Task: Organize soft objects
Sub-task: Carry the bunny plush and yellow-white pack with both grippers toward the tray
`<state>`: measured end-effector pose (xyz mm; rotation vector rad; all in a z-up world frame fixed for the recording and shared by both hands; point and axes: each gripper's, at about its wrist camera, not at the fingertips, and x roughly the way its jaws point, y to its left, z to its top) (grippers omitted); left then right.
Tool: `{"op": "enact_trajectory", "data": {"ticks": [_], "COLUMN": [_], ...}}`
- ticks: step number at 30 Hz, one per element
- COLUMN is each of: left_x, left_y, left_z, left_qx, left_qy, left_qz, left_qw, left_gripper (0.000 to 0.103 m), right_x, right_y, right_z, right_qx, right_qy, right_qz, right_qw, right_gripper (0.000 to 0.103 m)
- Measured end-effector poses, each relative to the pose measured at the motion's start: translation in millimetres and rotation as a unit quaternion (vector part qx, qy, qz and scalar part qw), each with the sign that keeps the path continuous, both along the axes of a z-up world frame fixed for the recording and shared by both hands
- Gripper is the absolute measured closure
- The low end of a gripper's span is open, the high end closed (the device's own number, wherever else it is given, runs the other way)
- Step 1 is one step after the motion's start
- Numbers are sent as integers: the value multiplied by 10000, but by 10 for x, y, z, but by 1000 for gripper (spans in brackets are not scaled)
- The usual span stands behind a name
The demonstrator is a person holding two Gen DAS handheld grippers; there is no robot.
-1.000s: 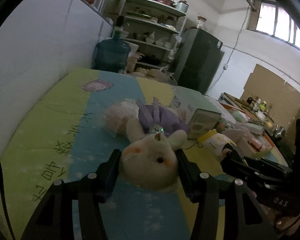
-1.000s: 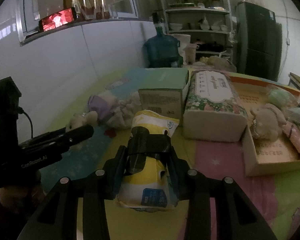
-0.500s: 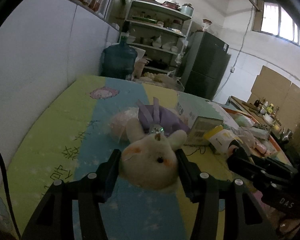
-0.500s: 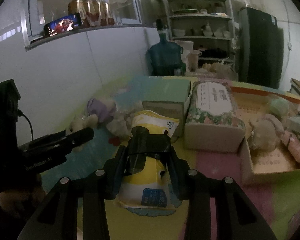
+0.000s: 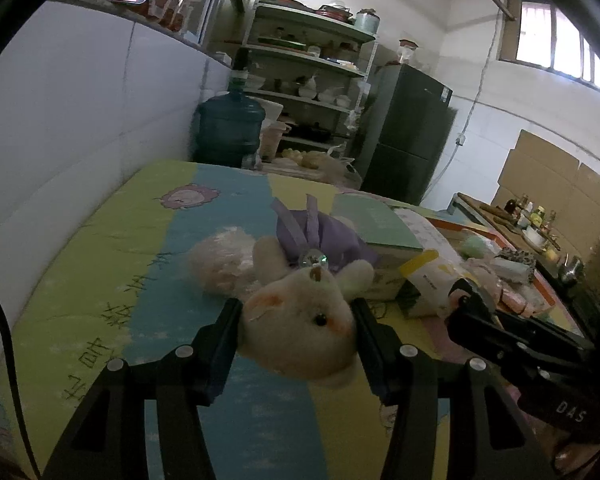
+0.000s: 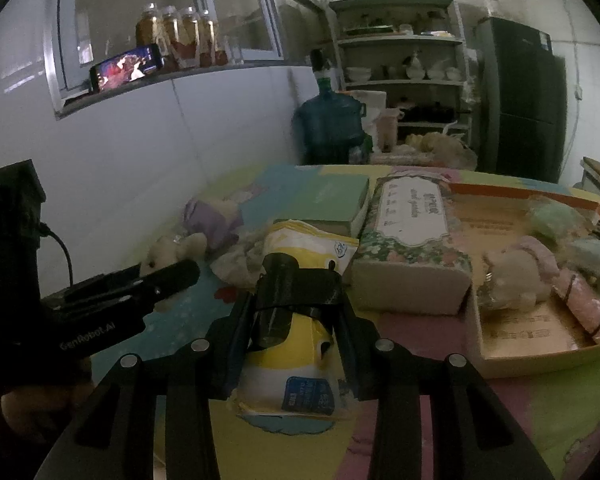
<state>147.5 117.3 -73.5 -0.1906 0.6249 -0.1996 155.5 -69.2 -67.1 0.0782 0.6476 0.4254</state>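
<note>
My left gripper (image 5: 298, 320) is shut on the head of a cream plush bear (image 5: 300, 328), held just above the colourful mat (image 5: 112, 280). A purple cloth toy (image 5: 320, 236) and a fuzzy pale plush (image 5: 220, 260) lie right behind the bear. My right gripper (image 6: 292, 320) is shut on a yellow and white soft pack (image 6: 296, 376), which has a black wrap (image 6: 292, 292) across its top. Seen from the right wrist, the left gripper (image 6: 172, 276) and the bear (image 6: 168, 248) are at the left. In the left wrist view the right gripper (image 5: 466, 300) and its pack (image 5: 428, 280) are at the right.
A green box (image 6: 328, 200) and a floral tissue pack (image 6: 412, 240) stand behind the yellow pack. A cardboard tray (image 6: 540, 360) at the right holds a pink plush (image 6: 516, 272) and several other soft things. A white wall (image 5: 80, 128) runs along the left; a water jug (image 5: 228, 128) stands beyond the mat.
The left gripper has risen a little with the bear in it, so more of the mat shows. The right gripper has stayed about where it was, still gripping the pack.
</note>
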Motion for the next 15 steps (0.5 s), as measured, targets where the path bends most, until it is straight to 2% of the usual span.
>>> {"op": "enact_trajectory", "data": {"ticks": [15], "left_x": [75], "left_y": [-503], "left_z": [158], "left_qx": [59], "left_qy": [-157], "left_qz": [-352], "left_qw": [9992], "left_gripper": [48], "right_x": [15], "right_y": [-409], "right_z": [67], "right_qx": [188], "right_qy": [-83], "right_qz": [-253], "right_qw": [9995], "right_gripper": [62]}}
